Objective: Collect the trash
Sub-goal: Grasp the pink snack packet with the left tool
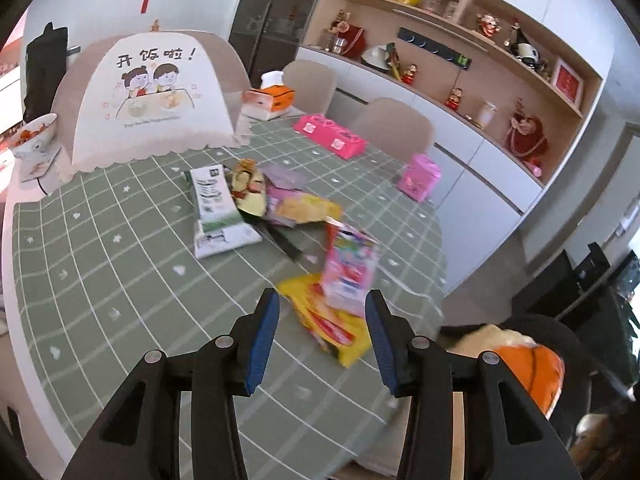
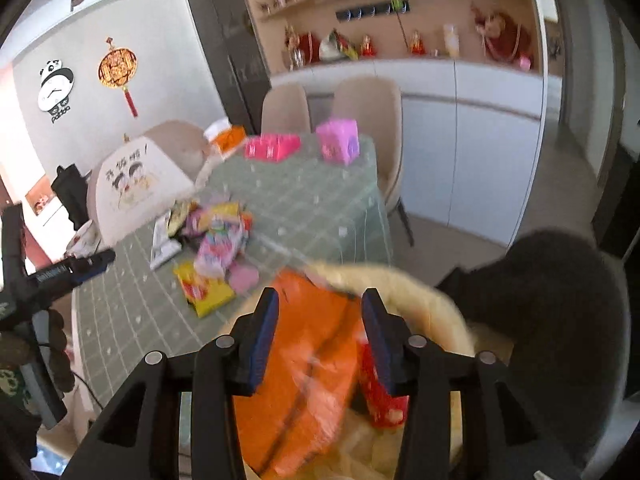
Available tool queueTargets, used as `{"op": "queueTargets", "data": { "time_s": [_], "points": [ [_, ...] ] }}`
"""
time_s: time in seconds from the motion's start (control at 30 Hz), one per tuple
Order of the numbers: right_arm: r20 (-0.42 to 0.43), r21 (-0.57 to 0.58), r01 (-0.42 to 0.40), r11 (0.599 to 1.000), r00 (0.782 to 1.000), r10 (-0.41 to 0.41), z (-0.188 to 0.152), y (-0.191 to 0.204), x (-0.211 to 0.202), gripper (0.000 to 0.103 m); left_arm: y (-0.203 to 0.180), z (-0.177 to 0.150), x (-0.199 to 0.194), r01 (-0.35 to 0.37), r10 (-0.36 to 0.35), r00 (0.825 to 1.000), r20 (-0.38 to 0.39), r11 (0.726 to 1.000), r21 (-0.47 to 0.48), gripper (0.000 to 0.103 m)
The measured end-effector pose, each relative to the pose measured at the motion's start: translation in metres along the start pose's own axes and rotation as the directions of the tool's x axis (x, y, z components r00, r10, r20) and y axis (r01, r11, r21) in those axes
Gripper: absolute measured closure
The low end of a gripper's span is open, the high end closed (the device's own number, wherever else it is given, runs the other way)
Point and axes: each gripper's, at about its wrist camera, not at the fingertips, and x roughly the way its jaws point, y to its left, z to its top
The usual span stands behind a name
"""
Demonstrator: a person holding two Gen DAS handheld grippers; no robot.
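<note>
Over green table (image 1: 100, 248), left gripper (image 1: 322, 336) spread wide, holding nothing; wrappers (image 1: 280, 204) heaped at 12 o'clock, yellow packet (image 1: 340, 332) between fingertips below. Above bin (image 2: 560, 320), right gripper (image 2: 320, 336) wide, empty; orange bag (image 2: 312, 344) inside, red pack (image 2: 380, 400) at 5 o'clock.

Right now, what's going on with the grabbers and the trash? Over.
Left gripper open over yellow wrapper. Right gripper open above bin, orange wrapper inside. Wrapper pile still on table.

Ahead of the jaws, beige dining chairs (image 1: 394, 124) against white cabinets (image 1: 472, 156); above them, wooden shelves (image 1: 440, 20) crowded with ornaments. Off left, grey wall (image 2: 160, 40), panda clock (image 2: 55, 90).
</note>
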Motion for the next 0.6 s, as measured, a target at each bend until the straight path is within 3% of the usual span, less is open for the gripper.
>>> {"op": "queueTargets", "data": {
  "time_s": [0.13, 0.33, 0.43, 0.6],
  "points": [
    [0.045, 0.029, -0.017, 0.999, 0.999, 0.016, 0.019, 0.018, 0.001, 0.062, 0.015, 0.01, 0.025, -0.002, 0.002, 1.0, -0.022, 1.0, 0.012, 0.057],
    [0.06, 0.033, -0.023, 0.999, 0.998, 0.021, 0.038, 0.049, 0.019, 0.062, 0.02, 0.023, 0.071, 0.097, -0.096, 0.991, -0.089, 0.995, 0.016, 0.057],
    [0.042, 0.028, 0.003, 1.0, 0.999, -0.004, 0.045, 0.062, 0.033, 0.062, 0.011, 0.028, 0.095, 0.148, -0.14, 0.983, -0.118, 0.987, 0.06, 0.057],
    [0.01, 0.089, 0.011, 0.996, 1.0, -0.012, 0.05, 0.067, 0.044, 0.062, -0.006, 0.034, 0.15, 0.18, -0.156, 0.967, -0.2, 0.978, 0.108, 0.057]
  ]
}}
